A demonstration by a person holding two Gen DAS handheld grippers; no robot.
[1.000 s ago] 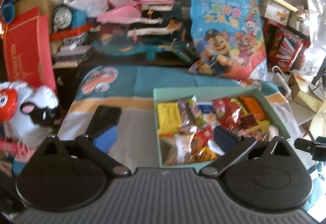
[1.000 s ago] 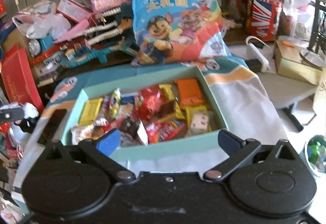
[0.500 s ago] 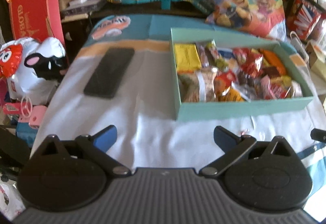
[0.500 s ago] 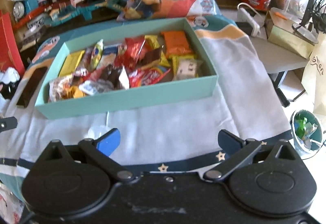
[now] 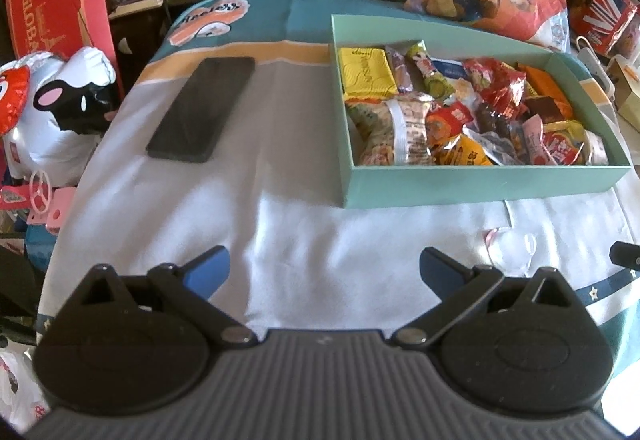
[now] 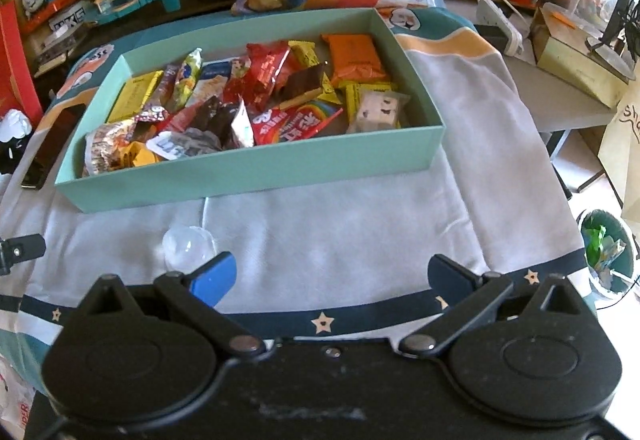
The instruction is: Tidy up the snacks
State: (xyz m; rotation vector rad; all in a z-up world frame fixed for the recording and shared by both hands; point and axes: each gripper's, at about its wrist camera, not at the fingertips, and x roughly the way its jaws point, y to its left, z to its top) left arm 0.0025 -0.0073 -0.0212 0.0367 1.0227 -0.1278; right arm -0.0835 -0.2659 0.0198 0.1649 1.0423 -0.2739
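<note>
Room: toys, bags and boxes are piled all around, and a worktop (image 6: 360,232) with a pale cloth sits in the middle.
Box: a green box (image 6: 248,171) sits on the cloth, with no lid on it.
Snacks: many snacks (image 6: 256,95) lie mixed up in the box, like a yellow pack (image 5: 366,69), an orange pack (image 6: 354,53) and red shiny ones.
Left out: one small clear packet (image 6: 186,246) lies on the cloth, just in front of the box and not in it.
Phone: a black phone (image 5: 202,107) lies flat on the cloth, to the left of the box and well apart from it.
Step now: I think the clear packet is the next thing to pick up and put in the box.
How to do it well: come down slowly over the packet, put one finger on each side, squeeze softly because it looks thin and may be slippery, then lift it over the box wall and let go inside.
Right gripper (image 6: 332,276): its fingers are wide apart and hold nothing; it hangs low in front of the box, and the packet is just beside its left finger.
Left gripper (image 5: 324,268): its fingers are wide apart and hold nothing too; it points at the cloth between the phone and the box.
</note>
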